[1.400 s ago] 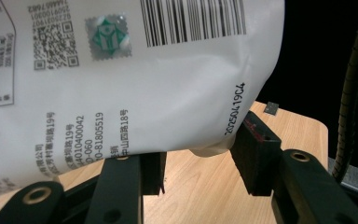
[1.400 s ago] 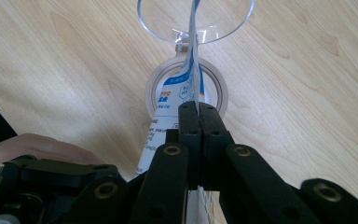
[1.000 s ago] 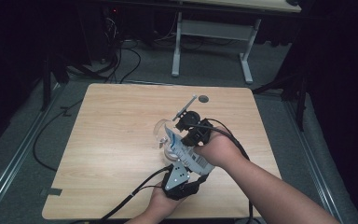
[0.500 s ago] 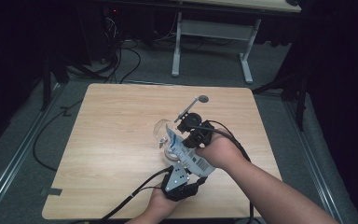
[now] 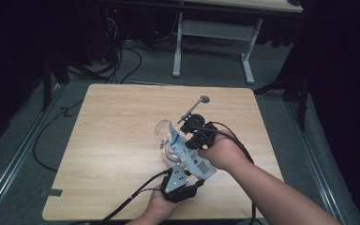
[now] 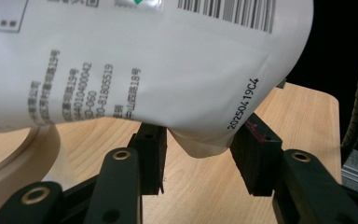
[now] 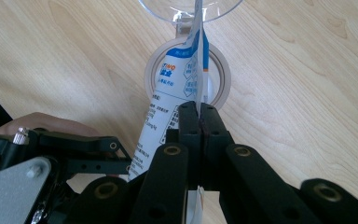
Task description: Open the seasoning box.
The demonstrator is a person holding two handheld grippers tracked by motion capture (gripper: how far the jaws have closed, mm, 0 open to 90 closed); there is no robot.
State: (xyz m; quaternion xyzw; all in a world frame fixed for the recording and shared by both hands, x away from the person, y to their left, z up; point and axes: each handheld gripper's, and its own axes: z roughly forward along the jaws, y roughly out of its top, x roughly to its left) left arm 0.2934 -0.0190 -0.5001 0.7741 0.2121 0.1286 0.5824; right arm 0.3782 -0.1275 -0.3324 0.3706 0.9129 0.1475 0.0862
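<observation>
Right gripper (image 7: 199,122) clamped on pouch (image 5: 187,152) edge, held tilted over clear cup (image 5: 161,133). Left gripper (image 6: 198,156) below, jaws parted around pouch bottom corner, not pressing. Pose unchanged from earlier frames.

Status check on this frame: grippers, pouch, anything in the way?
Right gripper shut on pouch edge. Left gripper jaws astride its bottom corner. Pouch tilted toward clear bowl, tape roll beneath.

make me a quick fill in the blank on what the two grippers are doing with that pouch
1. The right gripper is clamped ___ on the edge of the white pouch.
2. The pouch's bottom corner hangs between the jaws of the ___ gripper.
3. The pouch's top end points into a clear ___.
4. Everything sits over a ___ table.

Missing words: shut; left; bowl; wooden
</observation>
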